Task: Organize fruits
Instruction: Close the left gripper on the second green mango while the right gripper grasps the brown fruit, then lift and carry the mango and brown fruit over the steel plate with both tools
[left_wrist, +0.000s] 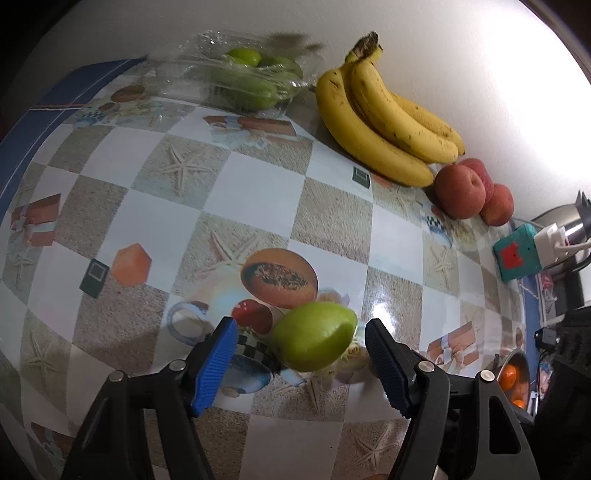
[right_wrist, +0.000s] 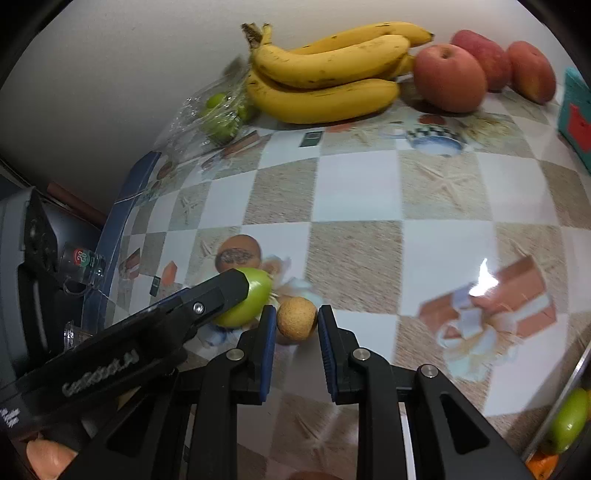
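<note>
Right wrist, left tongs (right_wrist: 236, 291) half-hiding green fruit (right_wrist: 247, 301)

The tablecloth (left_wrist: 332, 177) looks like glossy printed vinyl and throws back lamp glare. The left gripper (left_wrist: 301, 345) has matt black plastic arms, shiny metal pivot pins and ribbed blue pads (left_wrist: 216, 363); the right gripper (right_wrist: 297, 330) is built the same way. The green fruit (left_wrist: 314, 338) between the left pads has smooth, slightly waxy skin. The small tan fruit (right_wrist: 296, 318) looks rough and dull. The far clear container (left_wrist: 236, 75) is thin, crinkly, shiny plastic. The bananas (left_wrist: 380, 114) are smooth, matt and speckled; the apples (right_wrist: 448, 77) have a soft sheen. The wall (left_wrist: 461, 66) is matt white.
</note>
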